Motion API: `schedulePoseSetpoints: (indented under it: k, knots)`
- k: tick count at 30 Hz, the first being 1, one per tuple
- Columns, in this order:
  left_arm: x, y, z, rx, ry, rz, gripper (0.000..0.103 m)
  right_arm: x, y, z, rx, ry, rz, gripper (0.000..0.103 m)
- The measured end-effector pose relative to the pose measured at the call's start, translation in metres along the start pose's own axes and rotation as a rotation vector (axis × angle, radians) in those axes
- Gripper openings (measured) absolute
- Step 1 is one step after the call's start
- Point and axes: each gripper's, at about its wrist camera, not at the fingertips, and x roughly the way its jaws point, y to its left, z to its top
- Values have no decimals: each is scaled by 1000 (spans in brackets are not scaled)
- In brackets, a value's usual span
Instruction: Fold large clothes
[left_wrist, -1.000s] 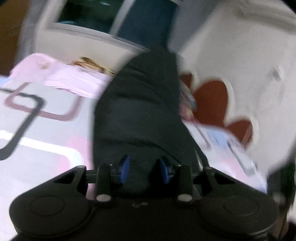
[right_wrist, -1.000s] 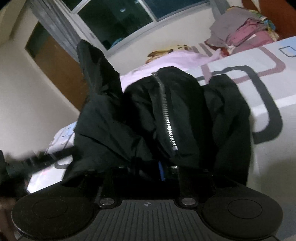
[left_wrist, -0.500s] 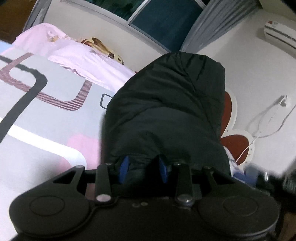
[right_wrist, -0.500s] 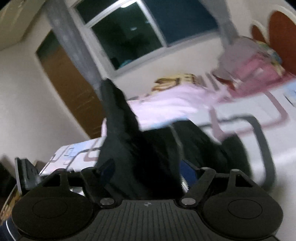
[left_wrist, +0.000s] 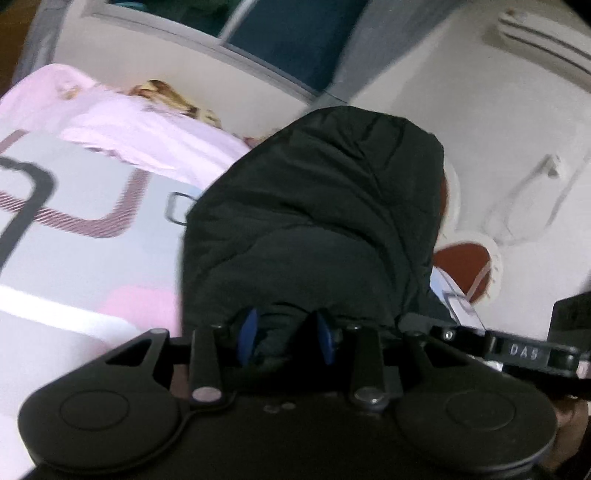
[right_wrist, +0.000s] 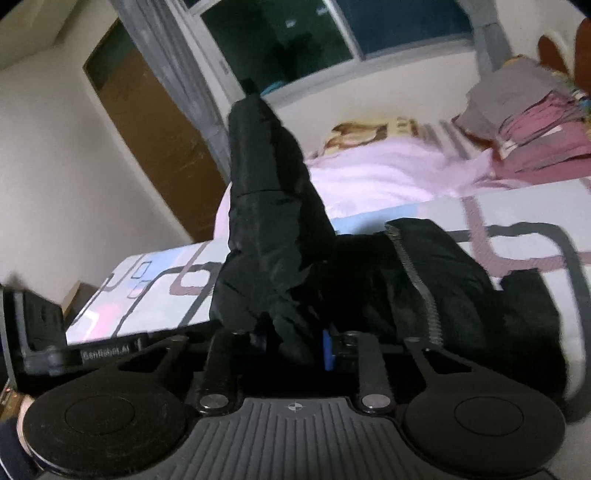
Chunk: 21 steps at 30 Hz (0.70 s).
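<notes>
A black padded jacket (left_wrist: 317, 221) fills the middle of the left wrist view, lifted above the patterned bed sheet (left_wrist: 74, 240). My left gripper (left_wrist: 286, 338) is shut on a fold of it between its blue pads. In the right wrist view my right gripper (right_wrist: 293, 341) is shut on another part of the jacket (right_wrist: 266, 229), whose sleeve stands up in front of the camera. The jacket's body with its silver zipper (right_wrist: 417, 280) lies bunched on the sheet (right_wrist: 524, 210). The other gripper shows at the right edge of the left view (left_wrist: 524, 350).
A pink blanket (right_wrist: 380, 173) and a patterned pillow (right_wrist: 369, 131) lie at the bed's far side under the window. A pile of folded clothes (right_wrist: 532, 129) sits at the far right. A brown door (right_wrist: 147, 129) is on the left wall, a white-and-red headboard (left_wrist: 465, 258) at the bed's end.
My right gripper, open half a second ago, has shut on the jacket's sleeve part. My left gripper stays shut on the jacket, and the right gripper has come into its view.
</notes>
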Motion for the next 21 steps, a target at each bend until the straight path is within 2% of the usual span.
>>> schedulePoseSetpoints:
  k: [5,9,12,14,16,18,21]
  knots:
    - [23,-50,-3,154,61,-12,33,-36,-39,-27,128,-43,-31,23]
    - [38,-92,-14,250,85,3,33,-55,-73,-63,224,-69,-48,22]
    - [57,-116,-32,340,96,93,33,-52,-101,-86,334,-93,-14,22]
    - [66,-119,-40,375,96,140,33,-57,-109,-81,352,-93,-16,22]
    - [65,-118,-38,370,97,139,33,-78,-105,-67,330,-138,-72,22]
    - [59,-116,-37,373,97,131,33,-101,-94,-46,242,-204,-119,22]
    - [60,-120,-34,368,102,129,33,-104,-69,-1,89,-249,-119,22]
